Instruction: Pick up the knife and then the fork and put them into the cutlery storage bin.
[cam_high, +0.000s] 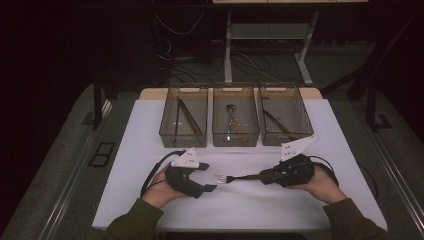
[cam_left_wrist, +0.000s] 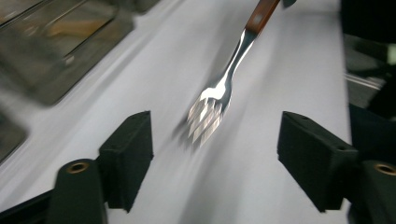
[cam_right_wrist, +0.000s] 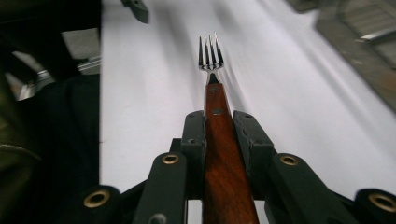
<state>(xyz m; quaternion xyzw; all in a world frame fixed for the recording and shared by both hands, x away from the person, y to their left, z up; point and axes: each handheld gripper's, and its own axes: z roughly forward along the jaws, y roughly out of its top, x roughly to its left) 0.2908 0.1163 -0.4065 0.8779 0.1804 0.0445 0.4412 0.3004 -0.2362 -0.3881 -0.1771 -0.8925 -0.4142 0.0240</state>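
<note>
The right gripper (cam_right_wrist: 218, 135) squeezes the fork (cam_right_wrist: 212, 70) by its wooden handle, prongs aimed at the wide-open left gripper (cam_left_wrist: 215, 144), probably to pass it.

Glossy steel fork (cam_right_wrist: 212, 70), polished wood handle.

The high view looks forward and down over the whole white worktop (cam_high: 150, 130). Each gripper view rides low and close, facing the other; both share the fork (cam_left_wrist: 219, 88).

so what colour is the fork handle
Reddish-brown wood with metal rivets, on the fork clamped in the right gripper; it shows best in the right gripper view.
</note>
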